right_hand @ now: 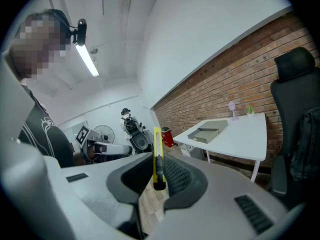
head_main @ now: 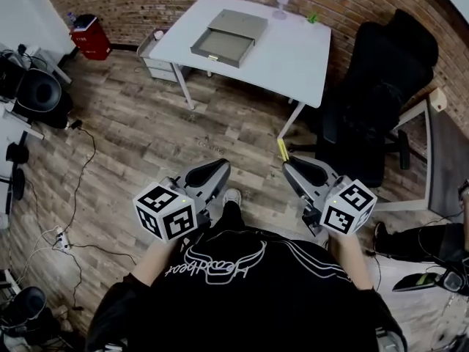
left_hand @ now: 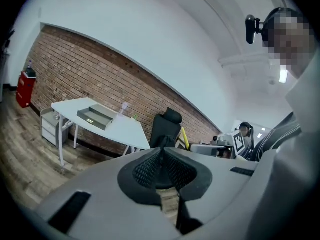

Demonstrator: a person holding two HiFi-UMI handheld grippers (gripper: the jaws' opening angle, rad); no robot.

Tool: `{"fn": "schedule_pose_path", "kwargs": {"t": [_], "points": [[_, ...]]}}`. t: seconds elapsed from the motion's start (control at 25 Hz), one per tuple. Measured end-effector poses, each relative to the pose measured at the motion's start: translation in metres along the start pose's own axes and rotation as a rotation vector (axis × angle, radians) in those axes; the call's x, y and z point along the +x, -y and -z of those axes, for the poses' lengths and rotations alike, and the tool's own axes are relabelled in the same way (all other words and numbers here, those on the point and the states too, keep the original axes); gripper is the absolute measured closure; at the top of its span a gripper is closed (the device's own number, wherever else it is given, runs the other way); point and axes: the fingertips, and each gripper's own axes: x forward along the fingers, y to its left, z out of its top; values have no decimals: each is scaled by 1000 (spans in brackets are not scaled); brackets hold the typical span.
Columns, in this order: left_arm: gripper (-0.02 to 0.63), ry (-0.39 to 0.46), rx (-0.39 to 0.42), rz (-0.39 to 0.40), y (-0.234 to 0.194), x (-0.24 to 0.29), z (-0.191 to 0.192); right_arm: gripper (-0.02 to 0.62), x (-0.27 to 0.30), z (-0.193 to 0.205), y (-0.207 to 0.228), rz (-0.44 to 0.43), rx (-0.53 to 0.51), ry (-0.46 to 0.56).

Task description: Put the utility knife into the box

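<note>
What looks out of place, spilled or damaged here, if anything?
Nothing stands out. The utility knife is clamped in the right gripper, held above the floor and short of the white table. The box lies flat on that table, with nothing spilled. Loose cables trail over the floor at the left.

Open wooden floor stretches from the left gripper and right gripper ahead to the white table. Ahead-right of the right gripper, a black office chair crowds the table's near corner. Far ahead of the left gripper, the grey box lies with bare tabletop around it; a drawer unit stands under the table's left end.
</note>
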Motion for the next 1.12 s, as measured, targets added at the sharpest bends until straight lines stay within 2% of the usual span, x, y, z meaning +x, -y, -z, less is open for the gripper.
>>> {"fn": "schedule_pose_path", "kwargs": {"t": [0.48, 0.88, 1.12], "points": [[565, 17, 5, -2, -119, 75, -106, 528, 121, -86, 91, 1, -25, -16], [565, -14, 30, -21, -160, 102, -130, 528, 161, -93, 134, 32, -13, -31], [565, -17, 21, -54, -180, 121, -138, 528, 186, -102, 159, 10, -27, -56]]}}
